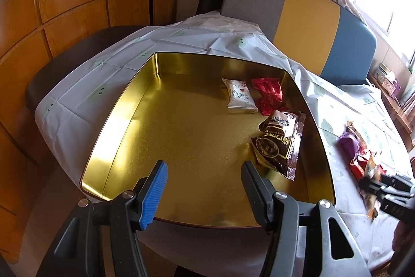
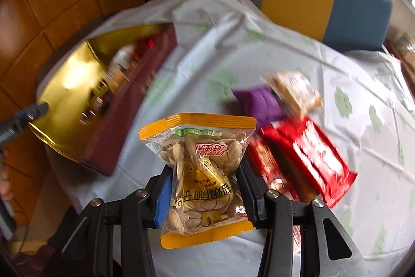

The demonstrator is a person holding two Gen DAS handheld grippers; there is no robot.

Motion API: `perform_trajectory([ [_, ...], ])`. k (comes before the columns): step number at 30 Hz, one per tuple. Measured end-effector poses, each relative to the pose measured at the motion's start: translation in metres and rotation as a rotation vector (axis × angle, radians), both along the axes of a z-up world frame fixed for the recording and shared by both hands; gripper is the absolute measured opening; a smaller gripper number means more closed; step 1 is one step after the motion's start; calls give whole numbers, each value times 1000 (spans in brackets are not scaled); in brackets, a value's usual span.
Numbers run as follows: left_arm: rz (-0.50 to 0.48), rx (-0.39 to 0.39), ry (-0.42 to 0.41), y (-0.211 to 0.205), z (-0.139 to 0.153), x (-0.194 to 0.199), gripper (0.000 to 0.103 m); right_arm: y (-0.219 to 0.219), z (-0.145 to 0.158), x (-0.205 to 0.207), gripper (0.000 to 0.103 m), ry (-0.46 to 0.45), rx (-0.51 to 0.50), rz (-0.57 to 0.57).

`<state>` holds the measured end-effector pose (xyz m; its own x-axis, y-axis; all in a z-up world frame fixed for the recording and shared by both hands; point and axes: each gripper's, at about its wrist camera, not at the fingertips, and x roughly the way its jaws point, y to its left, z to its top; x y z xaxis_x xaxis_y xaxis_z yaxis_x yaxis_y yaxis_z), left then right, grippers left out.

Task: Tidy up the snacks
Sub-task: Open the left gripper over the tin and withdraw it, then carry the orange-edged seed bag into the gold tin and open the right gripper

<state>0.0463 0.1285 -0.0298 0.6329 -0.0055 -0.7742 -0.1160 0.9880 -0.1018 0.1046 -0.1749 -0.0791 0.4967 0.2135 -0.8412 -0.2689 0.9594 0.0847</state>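
Your right claw point(image 2: 205, 195) is clamped on the seed packet point(image 2: 199, 173), holding it above the counter point(image 2: 350, 69), clear of the cloth. Your left claw point(image 1: 205, 188) is spread apart with nothing in it, hovering over the near edge of the gold tin point(image 1: 181, 126). Inside the tin, along its right side: white packet point(image 1: 240, 98), red packet point(image 1: 269, 95), brown packet point(image 1: 280, 142). On the cloth right of the tin, a cluster: purple pack point(image 2: 262, 103), tan pack point(image 2: 295, 91), big red pack point(image 2: 311, 157). Right view is motion-blurred.

Three snack packets point(image 1: 259, 116) lie inside gold tin point(image 1: 181, 136).
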Motion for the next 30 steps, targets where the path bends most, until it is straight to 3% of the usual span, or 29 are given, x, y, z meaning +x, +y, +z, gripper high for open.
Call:
perform_trajectory([
  [16, 82, -21, -28, 32, 4, -5, 60, 125, 37, 39, 47, 2, 129, 241],
  [19, 105, -31, -30, 41, 4, -5, 60, 150, 35, 52, 47, 34, 181, 249],
  [23, 123, -37, -25, 49, 2, -5, 60, 183, 25, 70, 50, 52, 178, 260],
  [28, 135, -39, -19, 54, -1, -5, 60, 206, -6, 95, 54, 90, 85, 223],
  [30, 136, -38, -18, 54, -2, -6, 60, 206, -15, 99, 60, 94, 56, 208],
])
